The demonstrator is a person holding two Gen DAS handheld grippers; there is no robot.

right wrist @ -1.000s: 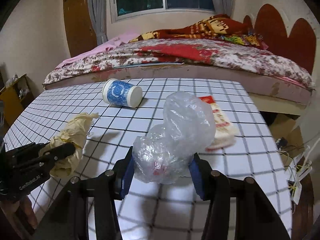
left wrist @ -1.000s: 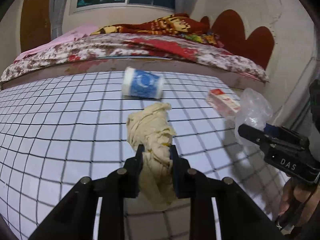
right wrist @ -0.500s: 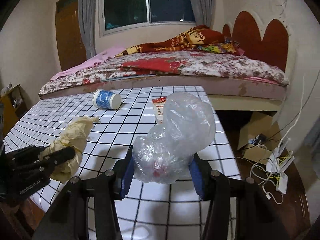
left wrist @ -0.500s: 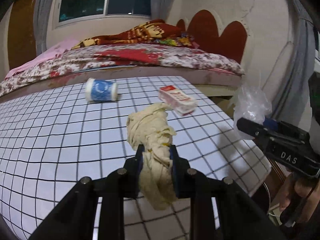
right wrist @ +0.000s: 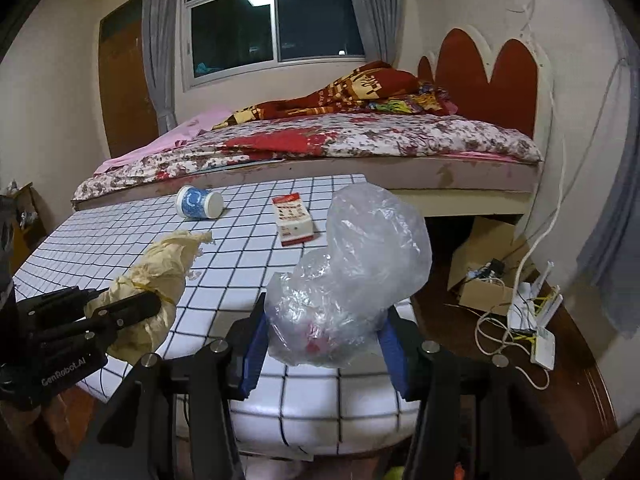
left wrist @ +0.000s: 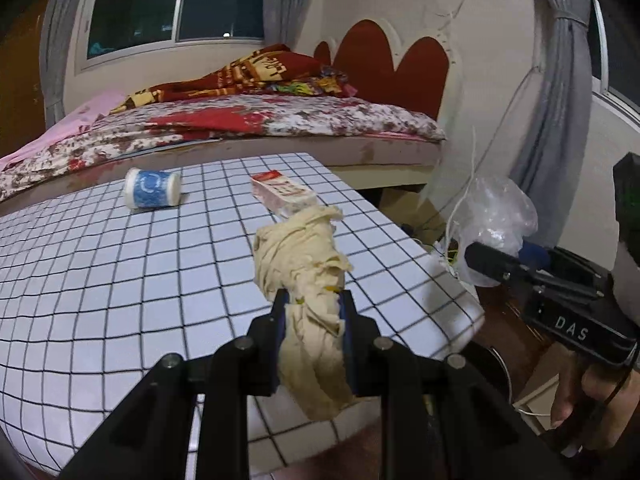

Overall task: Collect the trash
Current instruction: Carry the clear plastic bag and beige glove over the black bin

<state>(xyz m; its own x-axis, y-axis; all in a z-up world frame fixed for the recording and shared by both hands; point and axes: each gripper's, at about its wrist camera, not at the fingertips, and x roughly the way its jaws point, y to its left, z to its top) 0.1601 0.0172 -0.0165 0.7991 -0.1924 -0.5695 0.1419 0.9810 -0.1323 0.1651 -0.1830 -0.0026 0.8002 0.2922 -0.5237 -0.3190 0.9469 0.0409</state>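
Observation:
My left gripper is shut on a crumpled cream paper wad and holds it above the table's near right corner. It also shows in the right wrist view. My right gripper is shut on a crumpled clear plastic bag, held over the table's right front edge. The bag also shows in the left wrist view. A blue and white paper cup lies on its side at the table's far side. A red and white carton lies flat to its right.
The table has a white cloth with a black grid. A bed with a floral cover stands behind it. On the floor to the right are a cardboard box, white cables and a power strip. A grey curtain hangs at right.
Both grippers have pulled back and swung right with their loads, off the table top toward its right front corner. The cup and carton have stayed in place.

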